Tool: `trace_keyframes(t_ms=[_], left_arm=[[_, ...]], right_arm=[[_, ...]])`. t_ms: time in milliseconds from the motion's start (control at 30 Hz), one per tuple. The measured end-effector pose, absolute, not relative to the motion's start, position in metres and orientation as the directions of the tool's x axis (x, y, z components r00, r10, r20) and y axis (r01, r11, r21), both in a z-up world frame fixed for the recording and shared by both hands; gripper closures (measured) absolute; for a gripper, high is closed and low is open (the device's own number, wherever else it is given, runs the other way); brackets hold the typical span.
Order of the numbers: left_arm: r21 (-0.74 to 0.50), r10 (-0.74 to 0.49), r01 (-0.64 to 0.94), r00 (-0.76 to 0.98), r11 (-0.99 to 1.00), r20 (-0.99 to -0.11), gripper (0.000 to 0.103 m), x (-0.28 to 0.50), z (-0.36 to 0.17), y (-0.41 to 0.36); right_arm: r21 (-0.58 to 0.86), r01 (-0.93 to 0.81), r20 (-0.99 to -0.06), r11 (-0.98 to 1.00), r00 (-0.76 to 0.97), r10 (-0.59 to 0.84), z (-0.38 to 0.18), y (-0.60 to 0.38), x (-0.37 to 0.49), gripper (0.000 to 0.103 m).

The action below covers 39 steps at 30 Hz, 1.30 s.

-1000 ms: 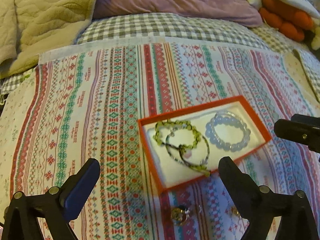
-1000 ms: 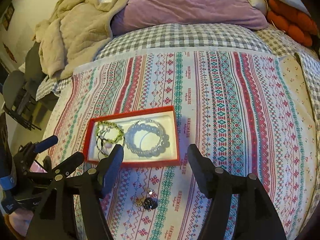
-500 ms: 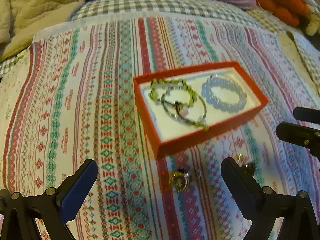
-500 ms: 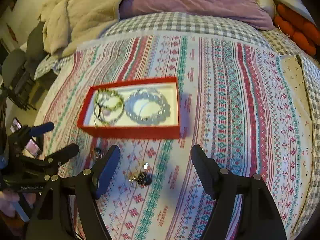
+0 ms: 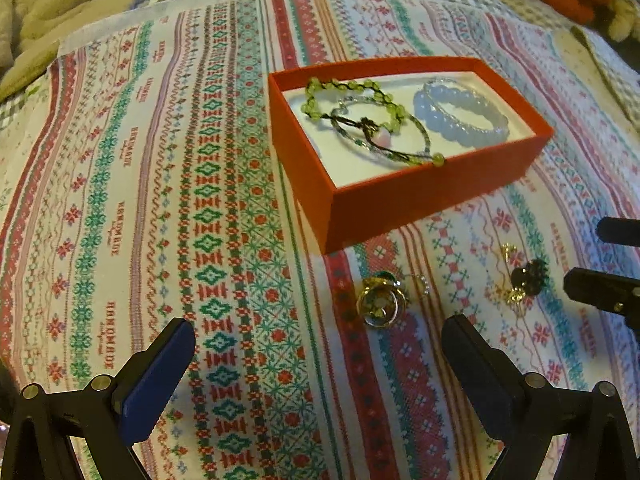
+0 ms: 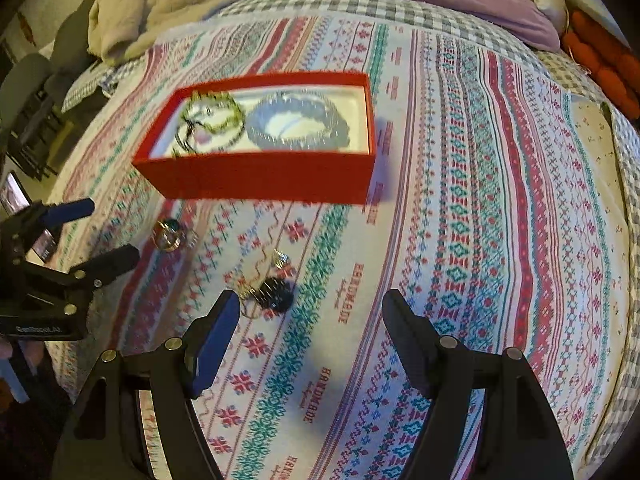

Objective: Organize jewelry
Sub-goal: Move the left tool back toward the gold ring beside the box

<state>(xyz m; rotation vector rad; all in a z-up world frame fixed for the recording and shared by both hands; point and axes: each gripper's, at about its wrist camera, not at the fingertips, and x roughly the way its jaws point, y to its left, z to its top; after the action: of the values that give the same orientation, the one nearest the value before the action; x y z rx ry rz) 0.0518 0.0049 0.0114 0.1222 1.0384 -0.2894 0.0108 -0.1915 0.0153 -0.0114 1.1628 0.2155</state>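
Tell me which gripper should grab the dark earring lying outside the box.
Right, probably. The right gripper, open, has the dark earring just ahead of its left finger; the left gripper faces the gold ring.

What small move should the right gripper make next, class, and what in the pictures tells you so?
Probably lower the right gripper onto the dark earring and close on it. Its jaws stand open and empty just short of that piece, which lies loose on the patterned cloth outside the red box. The bracelets already lie in the box, so the loose pieces near it seem to be what remains.
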Motion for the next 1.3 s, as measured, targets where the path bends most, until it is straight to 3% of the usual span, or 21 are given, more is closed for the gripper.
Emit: trace_keyframes(t_ms=[533,833,1233,1300], left_arm=[[-0.088,-0.279,0.37,0.505,0.925,-0.817,0.003,0.051,-0.015,0.0],[-0.155,-0.343,0.389,0.479,0.908,-0.808,0.044,0.057,-0.009,-0.007],[-0.119,-0.325,0.415,0.471,0.902,-0.82,0.081,0.06,-0.012,-0.023],[-0.121,-0.326,0.413,0.471,0.903,-0.82,0.081,0.061,-0.011,-0.023]], right_arm=[[0.026,-0.203,-0.893,0.979,0.436,0.114,-0.014,-0.193,0.0,0.027],[-0.004,-0.219,-0.898,0.976,0.43,0.092,-0.016,-0.187,-0.001,0.027],[0.019,-0.225,-0.9,0.974,0.42,0.115,-0.014,-0.186,-0.002,0.027],[0.024,-0.228,-0.9,0.973,0.419,0.121,-0.013,-0.185,-0.002,0.027]])
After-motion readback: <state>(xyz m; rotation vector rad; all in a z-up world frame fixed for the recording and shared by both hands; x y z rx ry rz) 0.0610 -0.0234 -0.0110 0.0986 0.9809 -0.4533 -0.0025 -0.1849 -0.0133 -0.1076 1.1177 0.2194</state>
